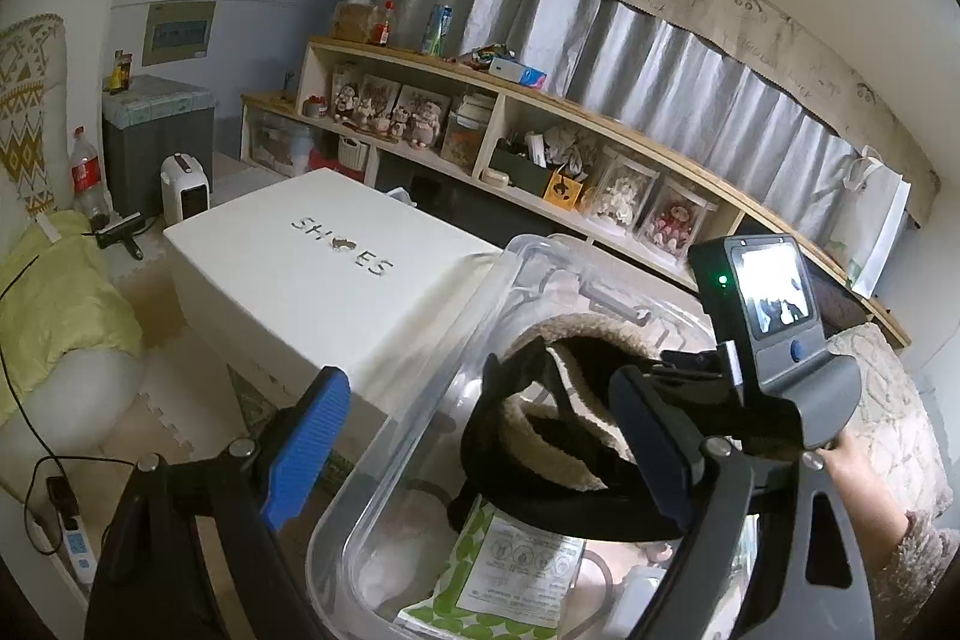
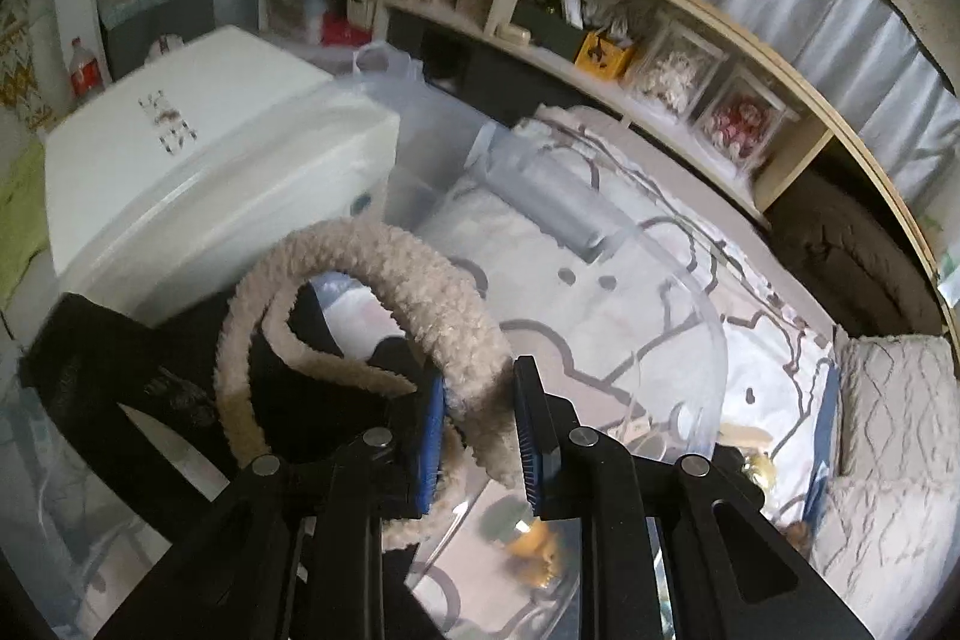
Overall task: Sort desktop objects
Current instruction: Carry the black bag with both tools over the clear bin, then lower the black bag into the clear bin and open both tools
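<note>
Left wrist view: the left hand-held gripper [image 1: 480, 436] stands wide open at the bottom of the frame, its two fingers on either side of the near rim of one clear plastic bin [image 1: 420, 400], with nothing gripped. Inside the bin lies one black bag with fleecy cream handles [image 1: 552, 436], on top of one green-and-white packet [image 1: 510, 568]. One white shoe box [image 1: 312, 280] sits left of centre, just behind the bin. At right, one hand [image 1: 852, 460] holds the right hand-held gripper [image 1: 678, 400] reaching into the bin.

Right wrist view: the right hand-held gripper [image 2: 480, 430] is partly open at lower centre. One fleecy handle [image 2: 420, 292] of the bag [image 2: 120, 376] passes between its two blue pads [image 2: 429, 436], and the far pad appears clear of it. The bag lies at lower left, over the bin's edge [image 2: 690, 316]. The shoe box [image 2: 198, 172] fills the upper left; a patterned bedspread [image 2: 750, 340] lies at right.
</note>
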